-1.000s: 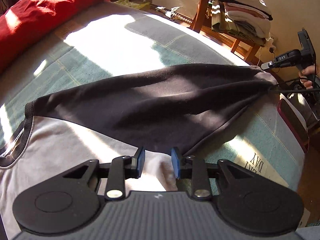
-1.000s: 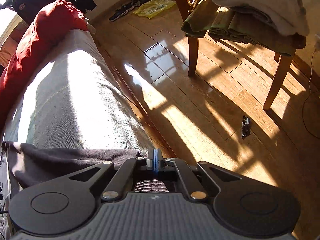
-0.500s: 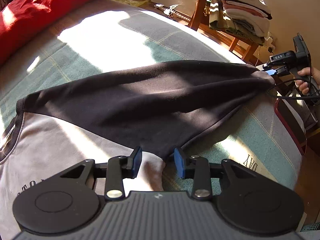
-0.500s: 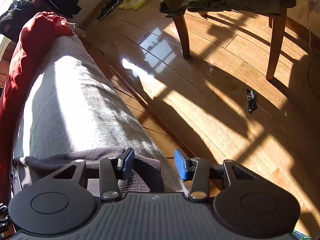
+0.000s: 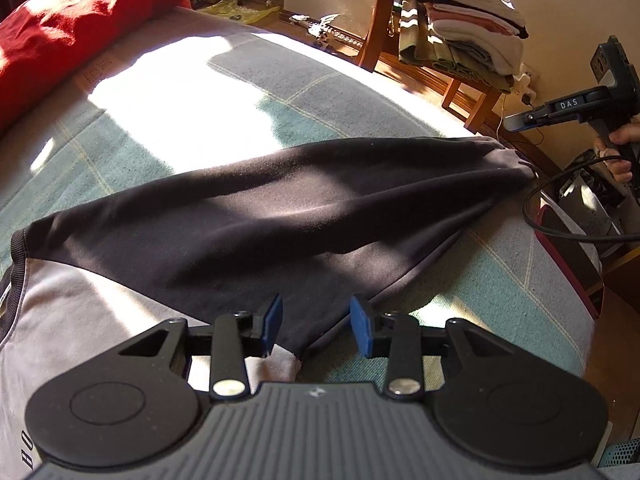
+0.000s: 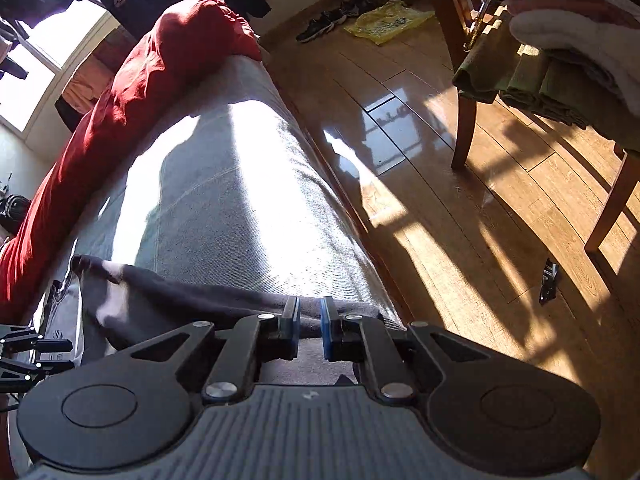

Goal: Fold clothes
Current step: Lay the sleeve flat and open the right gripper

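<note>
Sunlit across the bed point(image 5: 248, 92), our shirt point(image 5: 280, 224) is lying spread out, its dark sleeve stretching rightward. We are holding the left gripper point(image 5: 316, 326) unclenched over the armpit seam, while the right gripper point(image 6: 310, 328) is closing, sleeve cloth beneath it.

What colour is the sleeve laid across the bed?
Black sleeve, with a grey body; clearest in the left wrist view.

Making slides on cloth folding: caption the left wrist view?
Open left gripper hovers over a black-sleeved grey shirt spread on a bed.
</note>
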Tool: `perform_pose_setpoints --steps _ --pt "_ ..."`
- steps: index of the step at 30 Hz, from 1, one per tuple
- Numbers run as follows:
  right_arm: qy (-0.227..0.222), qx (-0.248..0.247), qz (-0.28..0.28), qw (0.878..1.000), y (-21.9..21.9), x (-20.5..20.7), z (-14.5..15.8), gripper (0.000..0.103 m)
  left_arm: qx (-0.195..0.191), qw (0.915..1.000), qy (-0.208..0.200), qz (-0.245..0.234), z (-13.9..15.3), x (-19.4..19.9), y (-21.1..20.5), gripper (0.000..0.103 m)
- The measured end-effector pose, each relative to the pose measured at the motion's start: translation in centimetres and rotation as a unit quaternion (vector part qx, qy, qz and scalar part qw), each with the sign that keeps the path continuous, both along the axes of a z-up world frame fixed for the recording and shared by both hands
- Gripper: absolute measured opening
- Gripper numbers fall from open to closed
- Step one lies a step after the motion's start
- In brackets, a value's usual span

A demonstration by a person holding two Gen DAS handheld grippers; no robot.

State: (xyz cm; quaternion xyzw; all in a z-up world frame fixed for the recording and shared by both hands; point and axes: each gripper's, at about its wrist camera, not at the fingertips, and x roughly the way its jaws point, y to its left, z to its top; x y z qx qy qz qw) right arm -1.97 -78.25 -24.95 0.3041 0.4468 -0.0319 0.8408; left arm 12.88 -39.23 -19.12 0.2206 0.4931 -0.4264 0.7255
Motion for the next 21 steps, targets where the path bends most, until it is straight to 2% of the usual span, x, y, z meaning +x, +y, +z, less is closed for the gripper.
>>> perform_pose_setpoints --steps 4,6,8,12,14,17,18,20,21 --pt "0.03 -0.035 0.085 0.995 3.9 3.5 -0.5 0.014 -0.006 0.9999 0.005 0.006 -0.2 0.0 -0.2 0.037" --pt "0.052 -0.084 0.099 0.99 5.4 5.3 -1.7 0.014 -0.006 1.0 0.004 0.005 -0.2 0.0 -0.1 0.037" --pt "0.04 -0.106 0.085 0.99 5.5 6.5 -2.6 0.006 -0.004 1.0 0.002 0.003 -0.3 0.1 -0.1 0.037" --pt "0.042 -0.151 0.044 0.987 4.1 8.9 -2.3 0.01 -0.007 0.9999 -0.003 0.007 0.0 0.4 0.3 0.037" --pt "0.03 -0.144 0.042 0.988 4.0 8.7 -0.8 0.013 -0.012 0.9999 -0.007 0.009 0.2 0.6 0.5 0.038" --pt "-0.017 -0.131 0.094 0.987 6.5 6.7 2.6 0.019 -0.017 0.9997 -0.01 0.016 0.3 1.0 0.9 0.038" --pt "-0.026 -0.125 0.127 0.984 7.7 6.1 3.2 0.02 -0.018 0.9996 -0.01 0.019 0.3 1.2 1.1 0.038" --pt "-0.037 -0.118 0.191 0.974 9.9 5.3 3.9 0.02 -0.018 0.9995 -0.009 0.023 0.2 1.5 1.3 0.038" --pt "-0.035 -0.121 0.231 0.965 11.3 5.2 4.0 0.02 -0.018 0.9995 -0.008 0.025 0.1 1.6 1.3 0.038"
